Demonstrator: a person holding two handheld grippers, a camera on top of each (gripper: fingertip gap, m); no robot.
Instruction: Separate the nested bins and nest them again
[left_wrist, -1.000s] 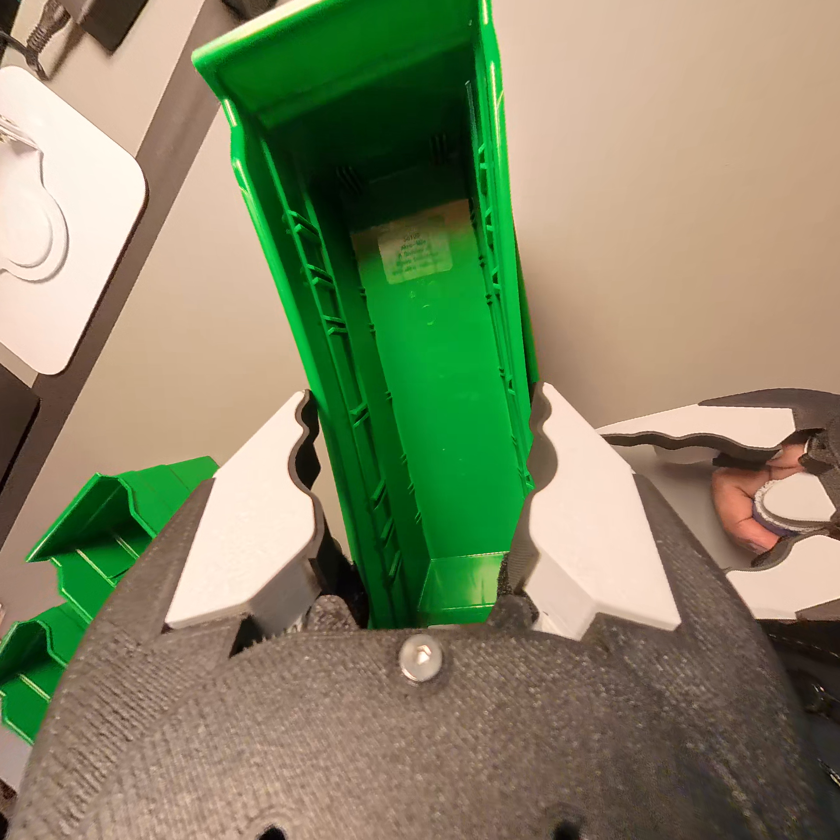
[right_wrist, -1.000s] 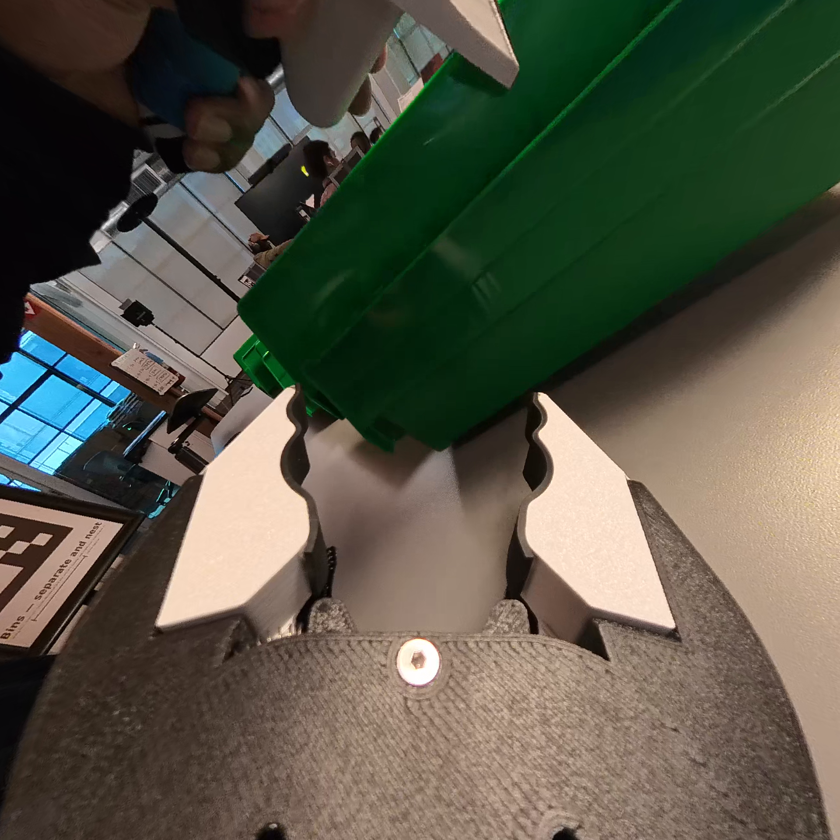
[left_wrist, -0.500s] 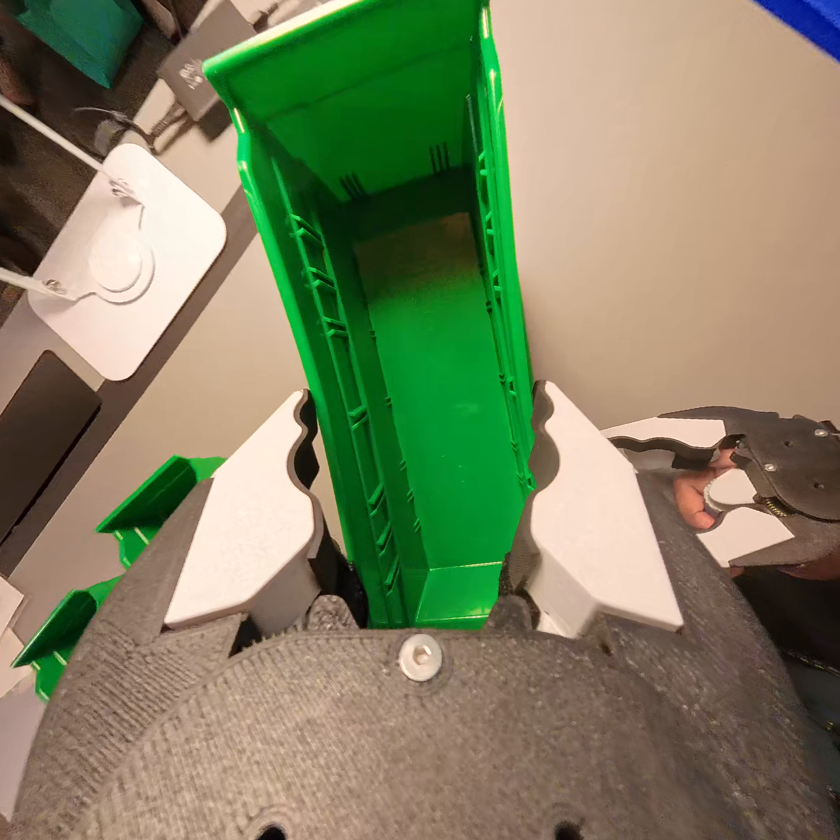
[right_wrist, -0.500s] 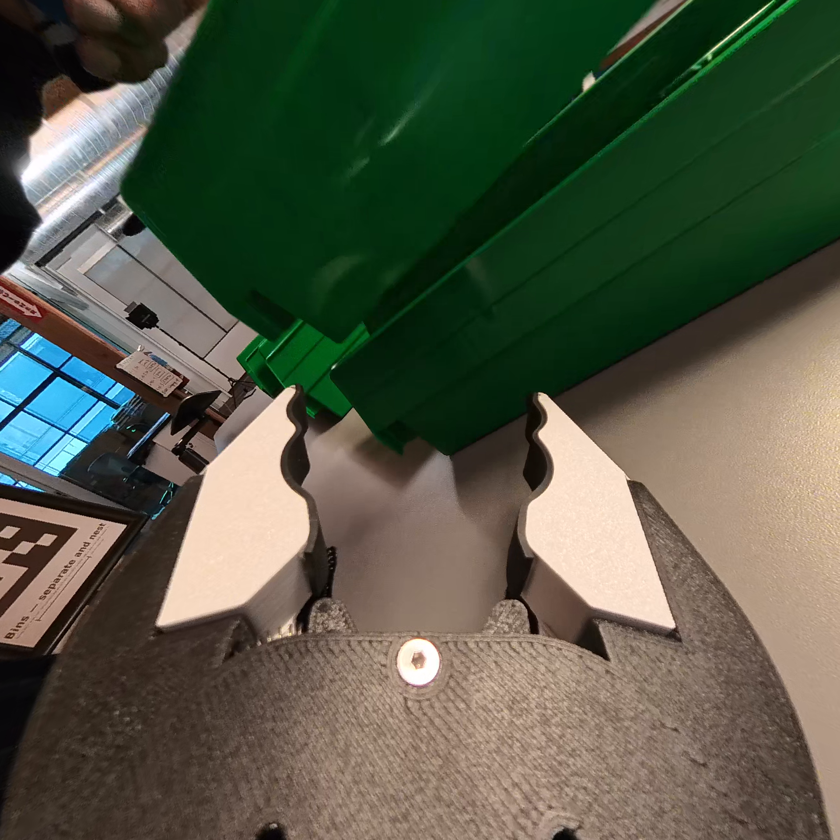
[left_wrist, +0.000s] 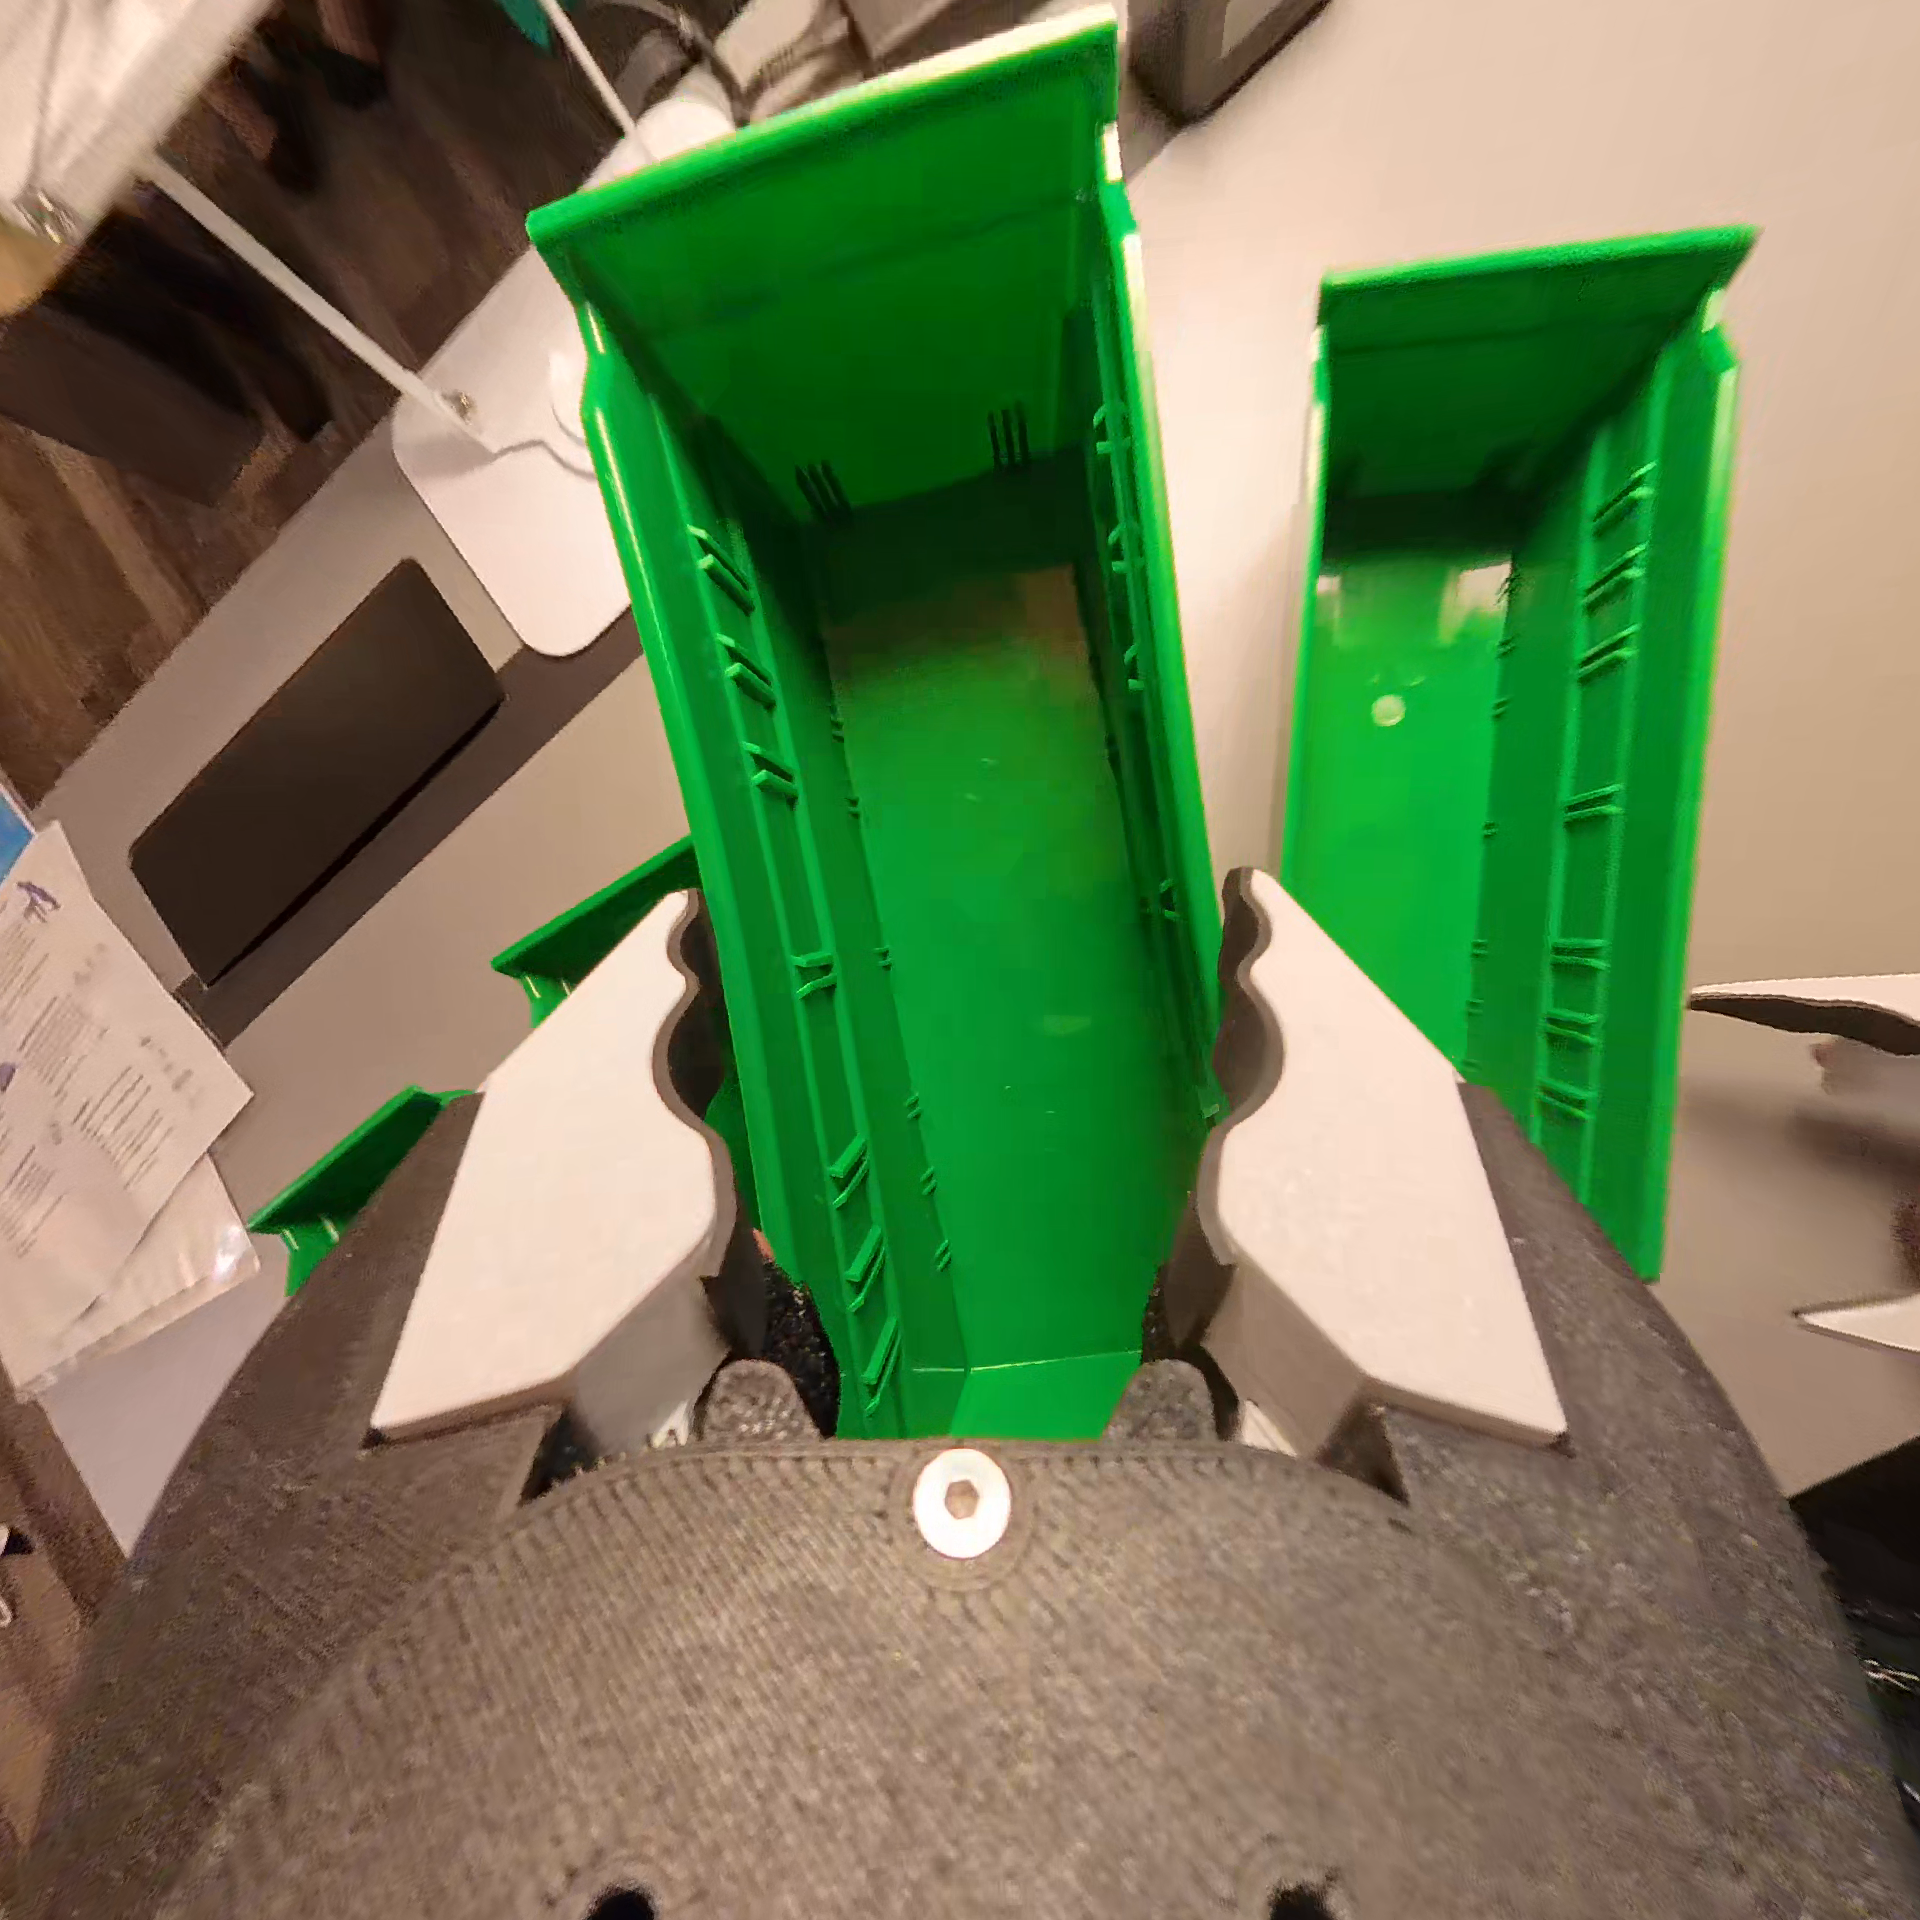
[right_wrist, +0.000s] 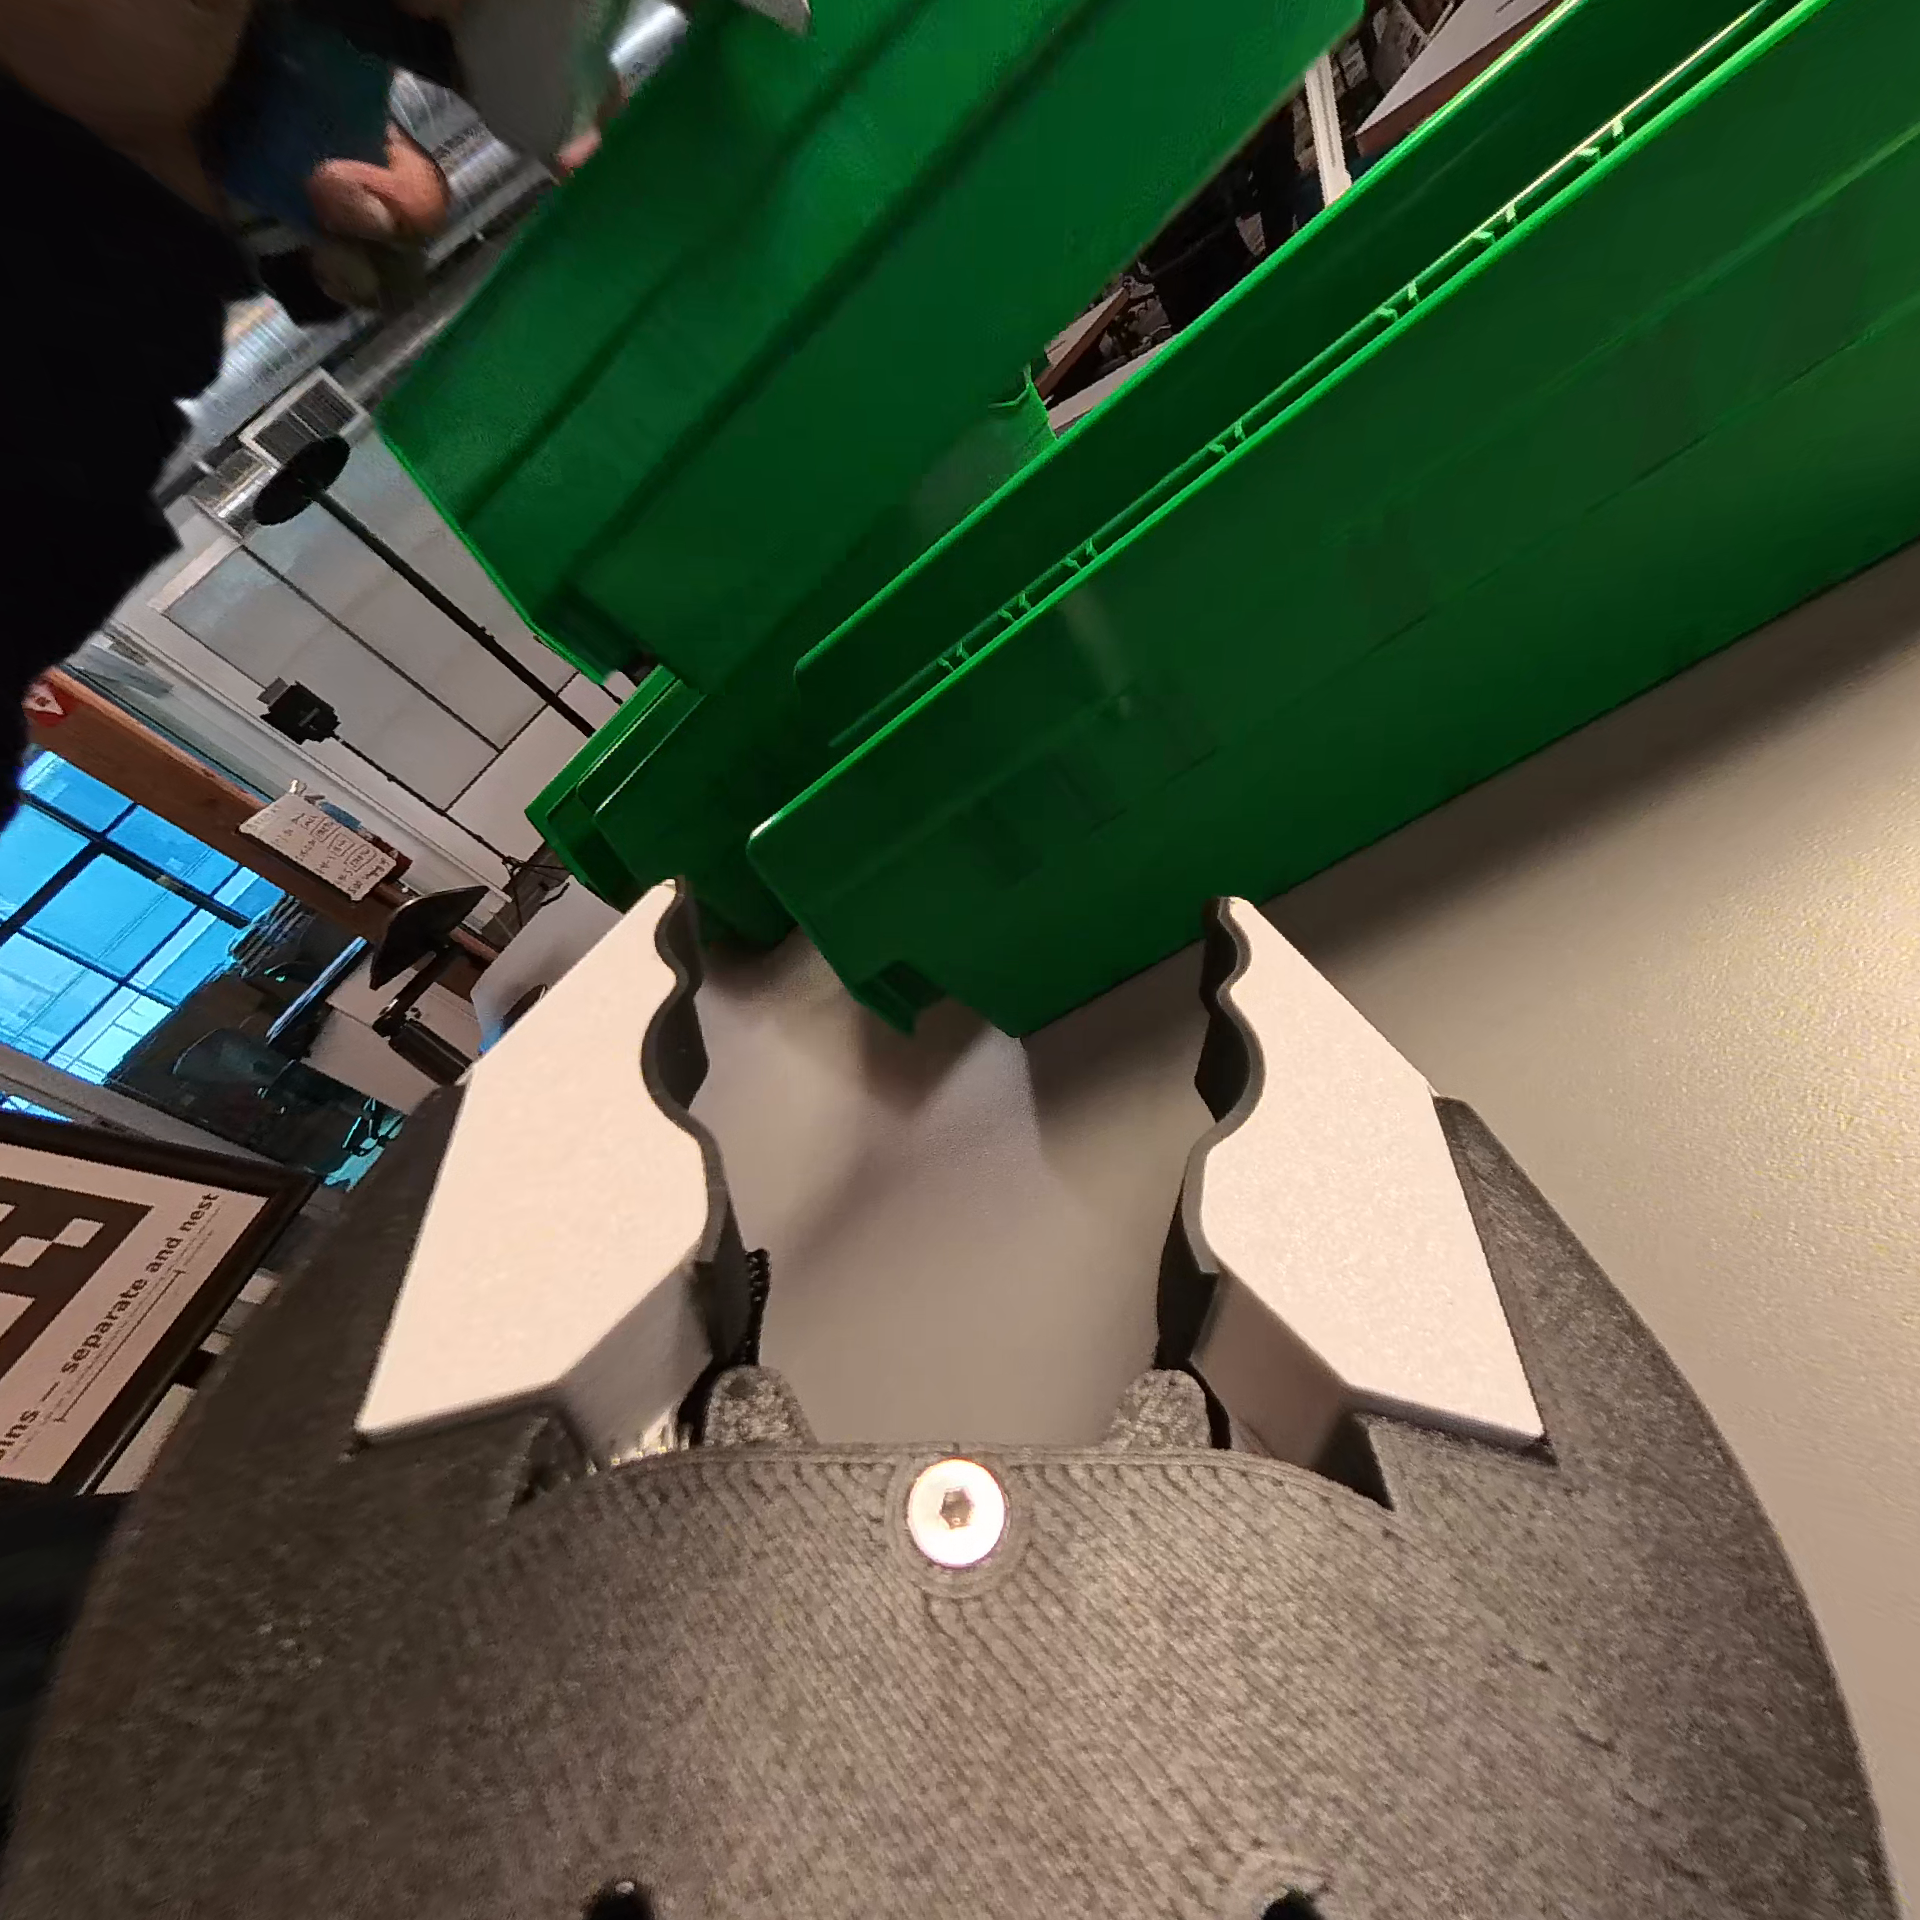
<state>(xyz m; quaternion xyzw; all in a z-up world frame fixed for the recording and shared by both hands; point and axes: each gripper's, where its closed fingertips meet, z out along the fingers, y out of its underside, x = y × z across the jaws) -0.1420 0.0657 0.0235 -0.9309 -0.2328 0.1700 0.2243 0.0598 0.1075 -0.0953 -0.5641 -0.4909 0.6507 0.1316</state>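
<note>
Bins of green plastic are what we are sorting. Our left gripper (left_wrist: 961, 1049) holds one bin (left_wrist: 966, 831) lifted above the table (left_wrist: 1455, 135), its narrow end wedged between the fingers (left_wrist: 582, 1174), which bear on its two long walls. A second bin (left_wrist: 1455, 727) lies flat on the table just right of the held one, and more green bins (left_wrist: 364, 1153) show to its lower left.

Our right gripper (right_wrist: 951, 1049) rests low by the table, its jaws wide with nothing between them, just short of the second bin's near end (right_wrist: 1039, 852).

We judge these bins light, stiff and hollow, with smooth, slick walls that could slide in a weak pinch. The ribbed rim along each long side and the short end walls look like the best holds. Taken by one end, as ours is, a long bin will want to droop, so we would keep the pinch firm.
</note>
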